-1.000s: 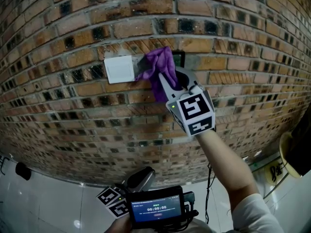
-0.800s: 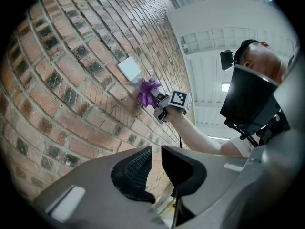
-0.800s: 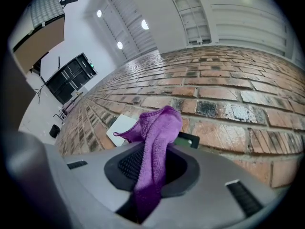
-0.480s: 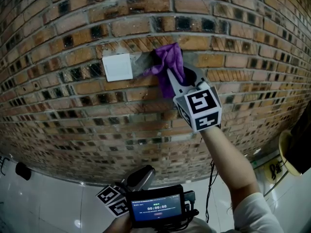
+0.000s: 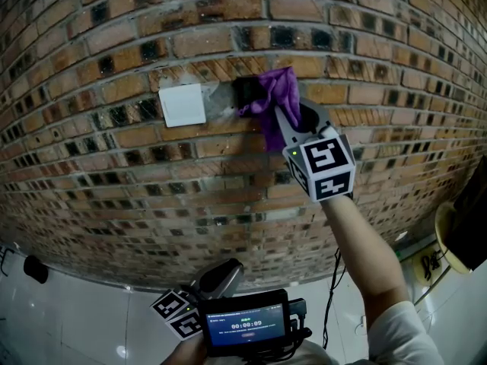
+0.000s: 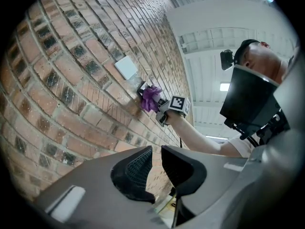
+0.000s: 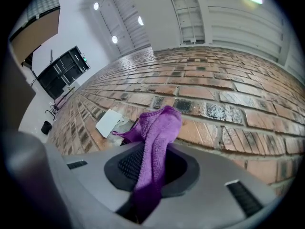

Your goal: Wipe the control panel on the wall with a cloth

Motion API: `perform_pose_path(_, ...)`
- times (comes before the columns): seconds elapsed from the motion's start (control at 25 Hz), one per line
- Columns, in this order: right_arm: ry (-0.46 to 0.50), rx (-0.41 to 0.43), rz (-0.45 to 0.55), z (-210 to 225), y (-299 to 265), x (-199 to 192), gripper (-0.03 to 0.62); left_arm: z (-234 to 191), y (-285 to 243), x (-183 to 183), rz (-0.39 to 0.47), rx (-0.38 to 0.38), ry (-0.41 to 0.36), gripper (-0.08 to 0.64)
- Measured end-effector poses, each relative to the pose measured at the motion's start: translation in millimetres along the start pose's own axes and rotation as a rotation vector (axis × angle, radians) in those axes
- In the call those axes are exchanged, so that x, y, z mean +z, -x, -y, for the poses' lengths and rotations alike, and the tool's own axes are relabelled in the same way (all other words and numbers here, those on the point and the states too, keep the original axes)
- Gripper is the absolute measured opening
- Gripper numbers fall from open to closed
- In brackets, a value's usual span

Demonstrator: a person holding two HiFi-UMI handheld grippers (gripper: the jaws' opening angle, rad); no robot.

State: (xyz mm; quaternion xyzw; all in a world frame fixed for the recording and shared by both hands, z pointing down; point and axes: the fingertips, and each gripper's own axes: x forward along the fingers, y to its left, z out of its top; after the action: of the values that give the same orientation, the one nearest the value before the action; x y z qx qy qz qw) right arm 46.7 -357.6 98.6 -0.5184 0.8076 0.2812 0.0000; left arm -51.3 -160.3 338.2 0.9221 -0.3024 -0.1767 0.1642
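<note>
On the brick wall a small black control panel sits just right of a white switch plate. My right gripper is shut on a purple cloth and presses it on the panel's right part, so the left part shows. In the right gripper view the cloth runs between the jaws of that gripper, with the white plate to its left. My left gripper hangs low, away from the wall, jaws together and holding nothing; only its marker cube shows in the head view.
A small screen rides on the left gripper at the bottom edge. The brick wall fills most of the view, with pale floor below it. A dark object lies low left and a yellowish object stands at the right edge.
My right gripper has slid the purple cloth to the right along the wall, uncovering the left part of the black panel. The left gripper has stayed where it was.
</note>
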Motion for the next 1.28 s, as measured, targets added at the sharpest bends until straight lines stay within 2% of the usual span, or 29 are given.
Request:
perform_pose_path(0.88,-0.001,-0.103,-0.076,46.8,30.1,-24.2,0.083,11.8,-0.9,-2.3,-0.018,-0.01,-0.004,0.063)
perform_pose_path(1.28,0.005,-0.121,-0.103,58.7,49.7,-27.7,0.083,17.3,-2.0,-4.1,-0.031,-0.008,0.008,0.063)
